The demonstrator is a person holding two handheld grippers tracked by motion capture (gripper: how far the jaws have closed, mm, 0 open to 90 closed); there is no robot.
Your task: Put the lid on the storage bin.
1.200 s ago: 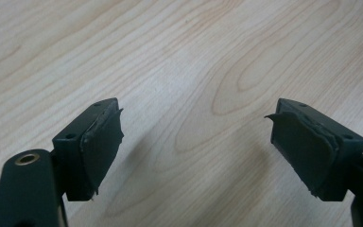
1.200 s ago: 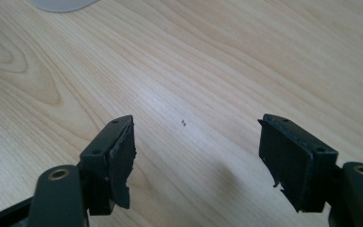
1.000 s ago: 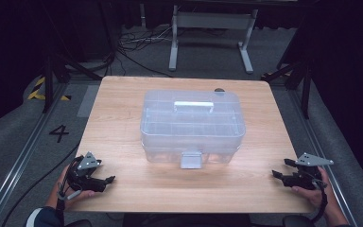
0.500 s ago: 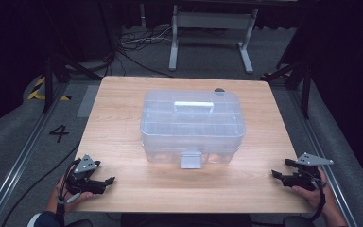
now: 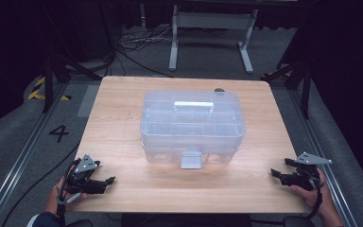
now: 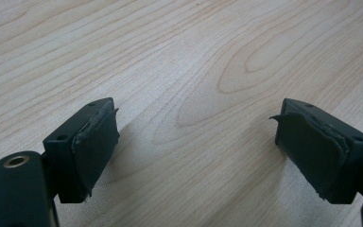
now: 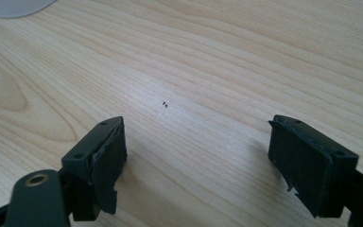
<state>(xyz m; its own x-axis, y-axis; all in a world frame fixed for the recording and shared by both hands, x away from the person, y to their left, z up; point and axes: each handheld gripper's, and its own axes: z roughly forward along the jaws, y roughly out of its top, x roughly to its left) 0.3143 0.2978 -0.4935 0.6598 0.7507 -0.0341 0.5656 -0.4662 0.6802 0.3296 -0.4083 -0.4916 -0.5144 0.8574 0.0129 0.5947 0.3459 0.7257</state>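
A clear plastic box (image 5: 192,125) with a lid handle (image 5: 194,105) and a front latch (image 5: 191,160) stands shut in the middle of the wooden table (image 5: 123,118). My left gripper (image 5: 108,183) rests at the near left corner of the table, pointing right. Its jaws stand open over bare wood (image 6: 196,137). At the near right corner lies my right gripper (image 5: 279,169), pointing left toward the box. Its jaws have just been opening and now stand wide open with nothing between them (image 7: 196,151). Both grippers are well apart from the box.
A small dark object (image 5: 219,90) lies at the table's far edge behind the box. A corner of the box (image 7: 14,7) shows at the top left of the right gripper view. Metal stand legs (image 5: 208,42) and cables lie on the floor beyond the table.
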